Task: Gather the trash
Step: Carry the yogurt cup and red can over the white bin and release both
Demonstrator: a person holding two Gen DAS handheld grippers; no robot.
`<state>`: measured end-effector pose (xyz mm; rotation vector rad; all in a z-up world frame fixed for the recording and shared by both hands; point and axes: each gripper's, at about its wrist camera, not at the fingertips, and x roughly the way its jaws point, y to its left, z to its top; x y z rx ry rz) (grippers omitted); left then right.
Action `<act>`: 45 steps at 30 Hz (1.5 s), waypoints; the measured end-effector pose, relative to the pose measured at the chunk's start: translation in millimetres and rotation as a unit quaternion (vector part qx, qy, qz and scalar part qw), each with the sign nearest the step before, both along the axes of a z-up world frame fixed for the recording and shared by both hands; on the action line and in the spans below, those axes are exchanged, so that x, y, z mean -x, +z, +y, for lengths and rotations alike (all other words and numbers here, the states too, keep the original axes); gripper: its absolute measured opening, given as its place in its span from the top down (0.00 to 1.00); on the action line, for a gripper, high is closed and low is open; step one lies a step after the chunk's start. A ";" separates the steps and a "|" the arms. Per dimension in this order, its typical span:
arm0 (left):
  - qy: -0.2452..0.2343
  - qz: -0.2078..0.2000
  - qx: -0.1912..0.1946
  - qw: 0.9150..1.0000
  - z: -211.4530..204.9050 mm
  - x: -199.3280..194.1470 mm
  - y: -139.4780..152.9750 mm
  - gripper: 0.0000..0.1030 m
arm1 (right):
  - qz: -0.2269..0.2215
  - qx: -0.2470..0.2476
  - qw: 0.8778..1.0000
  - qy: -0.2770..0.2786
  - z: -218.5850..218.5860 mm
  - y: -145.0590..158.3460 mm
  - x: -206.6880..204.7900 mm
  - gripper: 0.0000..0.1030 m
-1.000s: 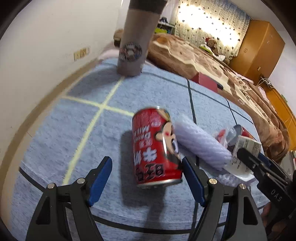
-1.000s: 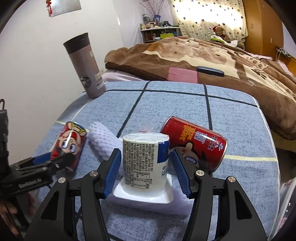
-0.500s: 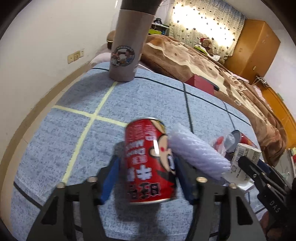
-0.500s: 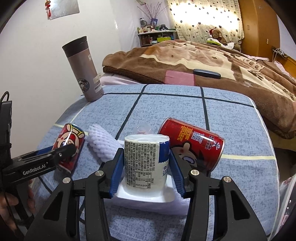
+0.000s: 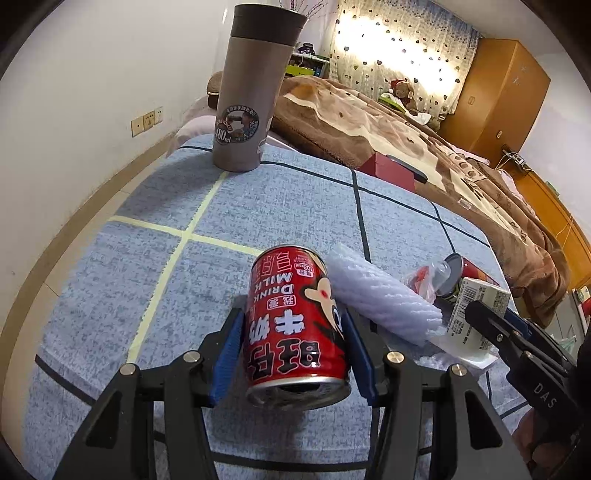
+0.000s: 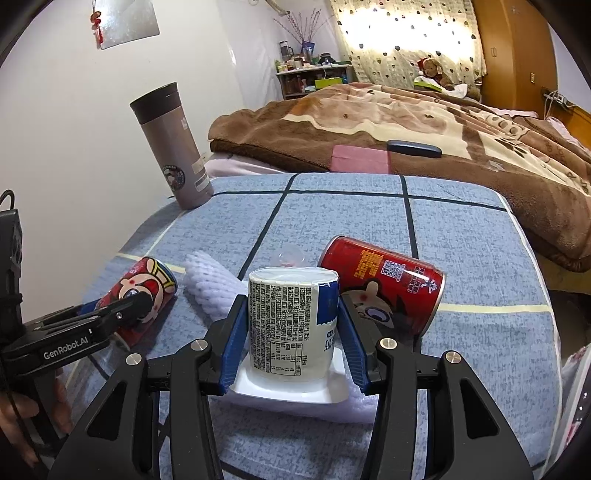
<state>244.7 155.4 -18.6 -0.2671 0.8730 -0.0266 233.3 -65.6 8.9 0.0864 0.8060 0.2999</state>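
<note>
Bedspread [image 6: 480,236] near flask [image 6: 173,147]: we clamp left gripper [image 5: 295,332] on can [image 5: 295,325], right gripper [image 6: 291,332] on cup [image 6: 291,317], ready to lift both as trash.

A tall grey-brown thermos [image 6: 173,146] with a dark lid stands upright at the far left corner of the blue checked cover [image 5: 295,199], round sticker facing out. Behind it, a brown fleece blanket [image 6: 461,136] lies rumpled across the bed, a pink box [image 6: 360,158] and a dark remote [image 6: 413,148] resting on its near edge. A teddy bear [image 6: 432,70] sits by the heart-dotted curtain [image 6: 402,33]; an orange wardrobe [image 5: 495,96] stands at right.
</note>
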 end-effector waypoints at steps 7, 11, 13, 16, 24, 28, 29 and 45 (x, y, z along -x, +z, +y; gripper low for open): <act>-0.002 0.017 0.012 1.000 -0.1 3.4 -9.7 0.46 | -0.004 -0.003 1.000 0.003 -1.3 1.7 4.2 0.53; 0.005 0.021 -0.002 1.000 -0.7 -4.1 -9.3 0.39 | -0.003 -0.003 1.000 0.007 0.4 1.3 3.8 0.53; 0.007 0.032 0.002 0.999 0.5 -10.8 -13.1 0.38 | -0.004 -0.005 1.000 0.008 -0.5 1.8 4.6 0.53; 0.008 0.028 0.010 1.000 0.5 -11.9 -13.5 0.41 | -0.002 -0.006 1.000 0.008 -1.8 1.7 4.6 0.53; 0.001 0.019 -0.002 1.000 -7.5 -4.9 -7.5 0.47 | -0.005 -0.009 1.000 0.009 -3.4 4.1 4.9 0.53; -0.007 0.010 0.003 1.000 -10.8 2.4 1.8 0.47 | -0.010 -0.014 1.000 0.008 -5.8 8.2 7.5 0.53; -0.008 0.007 0.003 1.000 -12.5 5.7 4.3 0.47 | -0.012 -0.016 1.000 0.009 -6.6 8.8 9.3 0.53; -0.061 -0.041 0.004 0.997 -70.4 44.3 41.6 0.47 | -0.049 -0.038 0.998 -0.024 -51.2 34.5 43.4 0.53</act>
